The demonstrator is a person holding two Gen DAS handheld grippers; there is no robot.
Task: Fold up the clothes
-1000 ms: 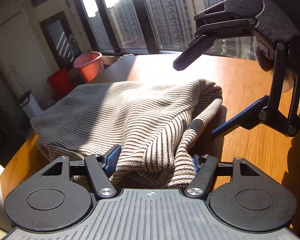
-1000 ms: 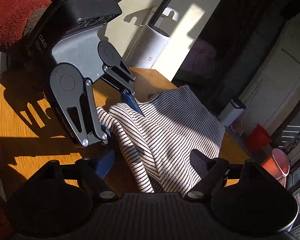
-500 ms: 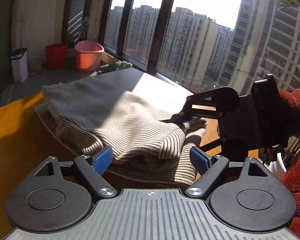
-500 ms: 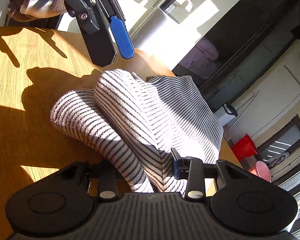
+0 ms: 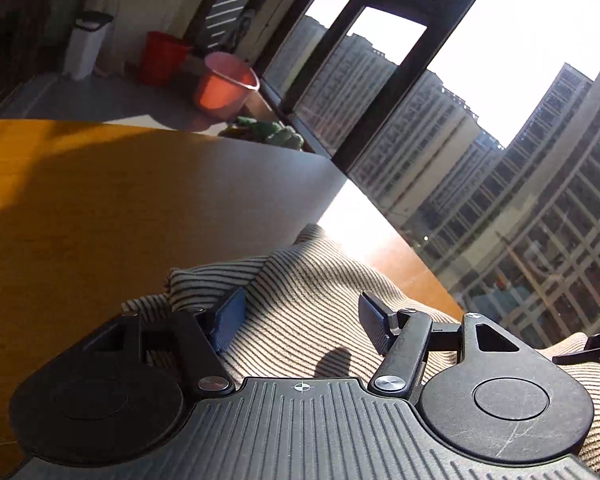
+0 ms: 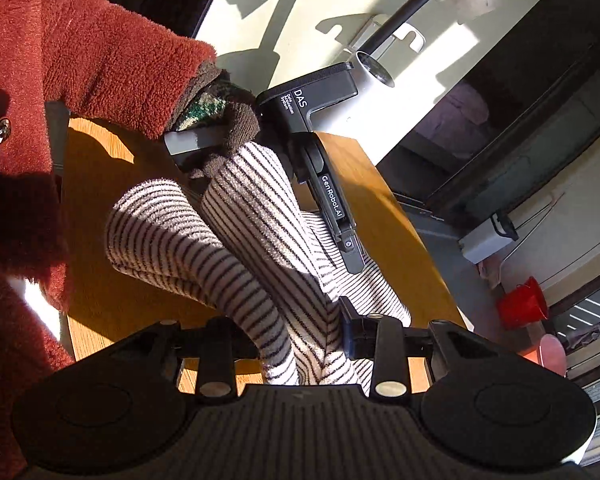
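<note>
A cream garment with thin dark stripes [image 6: 260, 216] lies bunched on the wooden table [image 6: 380, 208]. My right gripper [image 6: 296, 332] is shut on a thick fold of it, and the fold hangs lifted off the table. My left gripper [image 5: 302, 312], rolled to one side, rests low over the garment [image 5: 312, 280] near the window-side edge. Its blue pads [image 5: 230, 322] stand apart with flat cloth between them, not pinched, and its jaws are closing. In the right wrist view the left gripper [image 6: 352, 258] shows side-on, held by a gloved hand [image 6: 236, 124] in a red fleece sleeve [image 6: 100, 52].
The table's far edge [image 5: 260, 148] runs close to a tall window. On the floor beyond stand a pink bucket [image 5: 224, 88], a red bucket [image 5: 162, 58] and a white bin [image 5: 86, 46]. A white cylinder [image 6: 364, 100] stands past the table's other side.
My right gripper shut on a fold of the garment and rose with it. My left gripper let go of its bunch, rolled sideways and moved across the garment toward the window side.
</note>
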